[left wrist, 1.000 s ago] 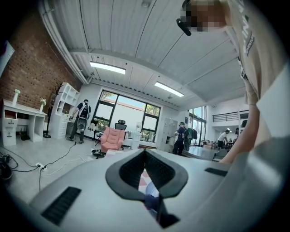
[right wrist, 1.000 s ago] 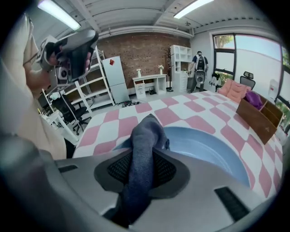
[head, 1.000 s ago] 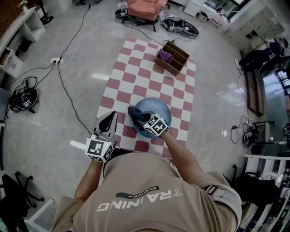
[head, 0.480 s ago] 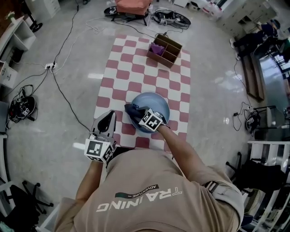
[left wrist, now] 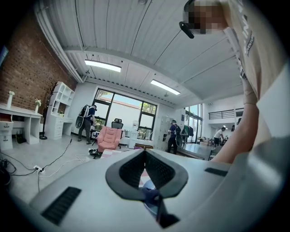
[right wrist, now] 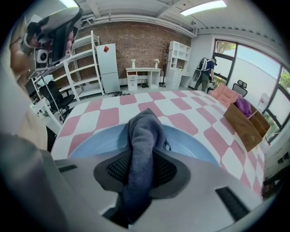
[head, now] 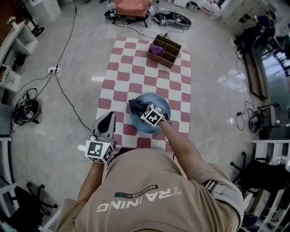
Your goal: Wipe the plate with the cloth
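A round blue plate (head: 158,105) lies on the pink-and-white checkered mat (head: 136,68), just in front of the person. My right gripper (head: 139,108) points steeply down over the plate's left half and is shut on a dark blue cloth (head: 135,106). In the right gripper view the cloth (right wrist: 144,129) runs up between the pads and folds onto the plate (right wrist: 195,146). My left gripper (head: 108,118) hangs level off the mat's near left edge, away from the plate. Its jaws are shut with nothing in them (left wrist: 145,152).
A brown divided box (head: 164,50) with a purple item inside stands at the mat's far end. Cables and a power strip (head: 53,69) trail over the floor to the left. A pink armchair (head: 131,6) stands beyond the mat. People stand by the windows in the left gripper view.
My right gripper has slid the cloth a little farther across the plate, away from the person. The left gripper has stayed put.
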`<state>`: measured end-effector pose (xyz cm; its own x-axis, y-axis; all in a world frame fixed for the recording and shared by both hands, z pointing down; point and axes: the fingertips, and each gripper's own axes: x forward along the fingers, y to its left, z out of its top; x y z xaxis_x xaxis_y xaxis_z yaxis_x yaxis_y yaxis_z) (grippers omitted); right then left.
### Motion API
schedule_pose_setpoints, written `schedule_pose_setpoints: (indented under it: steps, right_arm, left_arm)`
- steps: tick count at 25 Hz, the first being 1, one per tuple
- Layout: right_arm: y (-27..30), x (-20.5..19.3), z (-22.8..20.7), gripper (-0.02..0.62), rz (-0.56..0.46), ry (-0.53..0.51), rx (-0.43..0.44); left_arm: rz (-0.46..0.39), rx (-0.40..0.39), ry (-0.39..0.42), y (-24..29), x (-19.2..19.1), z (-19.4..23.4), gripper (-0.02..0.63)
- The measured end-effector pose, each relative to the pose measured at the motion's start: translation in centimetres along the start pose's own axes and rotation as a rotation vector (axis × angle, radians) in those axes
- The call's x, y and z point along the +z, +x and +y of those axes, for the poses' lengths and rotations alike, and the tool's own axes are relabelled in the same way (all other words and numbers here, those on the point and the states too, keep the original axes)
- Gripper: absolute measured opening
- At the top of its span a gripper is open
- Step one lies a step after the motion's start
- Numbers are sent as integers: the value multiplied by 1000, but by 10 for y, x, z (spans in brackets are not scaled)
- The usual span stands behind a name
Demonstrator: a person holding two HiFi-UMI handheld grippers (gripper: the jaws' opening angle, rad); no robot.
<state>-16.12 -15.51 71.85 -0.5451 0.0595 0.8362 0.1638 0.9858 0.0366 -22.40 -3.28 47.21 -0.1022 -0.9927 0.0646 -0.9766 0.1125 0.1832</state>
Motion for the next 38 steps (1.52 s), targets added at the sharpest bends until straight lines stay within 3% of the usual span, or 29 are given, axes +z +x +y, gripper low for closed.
schedule_pose_setpoints:
  steps: [10,22,30,38]
  right_arm:
    - [-9,-18,-51,118,54,121,-143]
    - [-41,-72,-80,114,175,229,-278]
    - [-63,-105,-54,114,237,322,-255]
    - [-72,-111,-2,114,223,322,-173]
  left_arm:
    - [25,1,14,2,2,-2,12]
    - [45,-109,21,29,-3,-13,12]
    - [43,-200,23,44,-4,-29,12]
    - [59,-244,17,50,-9,-37,12]
